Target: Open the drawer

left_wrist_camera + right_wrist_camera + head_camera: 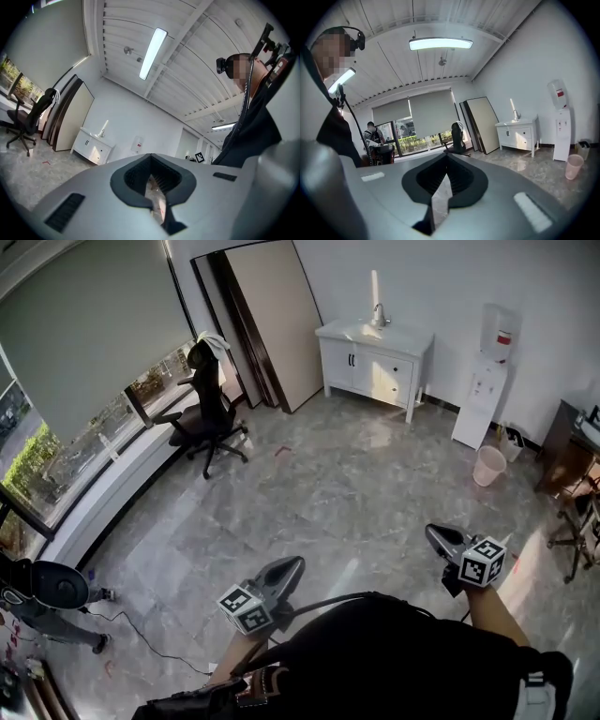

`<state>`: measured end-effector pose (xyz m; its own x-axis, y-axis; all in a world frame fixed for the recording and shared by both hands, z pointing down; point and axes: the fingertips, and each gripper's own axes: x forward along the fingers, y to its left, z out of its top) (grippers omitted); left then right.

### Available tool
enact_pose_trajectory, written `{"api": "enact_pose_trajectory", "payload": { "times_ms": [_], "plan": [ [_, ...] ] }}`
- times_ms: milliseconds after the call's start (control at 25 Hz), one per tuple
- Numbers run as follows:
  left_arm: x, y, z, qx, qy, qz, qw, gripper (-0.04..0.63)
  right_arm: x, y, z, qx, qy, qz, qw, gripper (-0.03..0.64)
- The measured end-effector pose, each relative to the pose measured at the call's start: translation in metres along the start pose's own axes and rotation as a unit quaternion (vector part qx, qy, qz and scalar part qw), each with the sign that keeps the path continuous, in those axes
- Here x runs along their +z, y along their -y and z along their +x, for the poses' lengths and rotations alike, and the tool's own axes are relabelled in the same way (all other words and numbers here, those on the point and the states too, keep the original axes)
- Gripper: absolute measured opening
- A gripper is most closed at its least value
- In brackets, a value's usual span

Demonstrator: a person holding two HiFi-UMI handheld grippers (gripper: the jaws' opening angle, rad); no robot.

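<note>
White wooden cabinet (373,364) stands far off; our grey left gripper (295,564) and right gripper (434,534), closed and empty, could ram it.

Left claw (292,566) and right claw (435,534) both point forward, roughly level, jaws closed together.

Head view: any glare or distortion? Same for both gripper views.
Head view: fisheye bends straight edges, sunlight glares off the tiled floor before the white cabinet. Left gripper view: strip light blown out, dark vignette. Right gripper view: ceiling lamp blown out, same vignette.
</note>
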<state>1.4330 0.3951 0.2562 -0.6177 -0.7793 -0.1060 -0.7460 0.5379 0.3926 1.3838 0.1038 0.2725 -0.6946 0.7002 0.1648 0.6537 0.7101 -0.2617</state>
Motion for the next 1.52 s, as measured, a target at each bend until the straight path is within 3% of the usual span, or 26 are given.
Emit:
{"api": "enact_pose_trajectory", "payload": {
  "times_ms": [280,480,720,1040,1360,1520],
  "plan": [
    [0.060,-0.086,0.005,-0.044,-0.010,0.014,0.9989,0.000,0.037,-0.001,0.078,-0.042,0.025,0.005,0.999,0.002],
    [0.078,-0.145,-0.002,-0.050,-0.012,0.014,0.9986,0.000,0.037,-0.010,0.139,-0.040,0.016,0.005,0.999,0.002],
    [0.078,-0.185,0.000,-0.033,-0.013,-0.005,0.9994,0.000,0.038,0.007,0.184,-0.032,-0.004,0.012,0.999,0.002],
    [0.085,-0.236,0.051,0.013,-0.005,-0.010,0.9999,0.000,0.053,0.074,0.244,0.012,-0.009,0.020,1.000,0.002],
    [0.110,-0.261,0.157,0.051,0.014,0.009,0.9986,0.000,0.110,0.184,0.285,0.050,-0.006,0.010,0.999,0.002],
    [0.110,-0.273,0.213,0.051,0.019,0.023,0.9983,0.000,0.132,0.236,0.293,0.064,-0.007,0.002,0.998,0.002]
  ]
}}
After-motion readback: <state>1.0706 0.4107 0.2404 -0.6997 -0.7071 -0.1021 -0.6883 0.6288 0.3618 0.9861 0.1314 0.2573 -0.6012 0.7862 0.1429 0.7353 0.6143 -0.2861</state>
